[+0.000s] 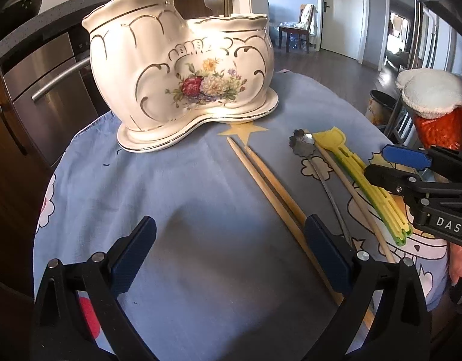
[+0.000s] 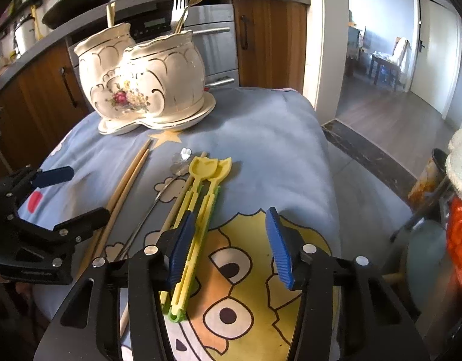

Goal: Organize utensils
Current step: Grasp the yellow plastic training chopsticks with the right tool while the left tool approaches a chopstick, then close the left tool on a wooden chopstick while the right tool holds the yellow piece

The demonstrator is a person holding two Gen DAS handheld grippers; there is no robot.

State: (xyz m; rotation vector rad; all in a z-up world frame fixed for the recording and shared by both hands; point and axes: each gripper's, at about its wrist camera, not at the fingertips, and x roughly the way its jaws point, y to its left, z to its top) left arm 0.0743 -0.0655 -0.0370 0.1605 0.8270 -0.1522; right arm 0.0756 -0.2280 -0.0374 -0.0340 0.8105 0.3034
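Tongs (image 2: 201,210) nearly closed, gripping nothing, flat on the cloth (image 2: 276,138).
Yellow arms lie almost together, joined at a green hinge in the lower centre of the right wrist view. The right gripper (image 2: 229,246) stands about half open around them, its left-hand pad (image 2: 181,249) against the tongs and the other pad clear. Just left lie a stick (image 2: 183,198), a spoon (image 2: 180,162) and chopsticks (image 2: 125,186). The left gripper (image 1: 231,255) gapes wide, empty. The holder (image 2: 140,81) with forks (image 2: 180,9) stands upper left.

Black frames, ribbed blue fingers (image 2: 183,249)
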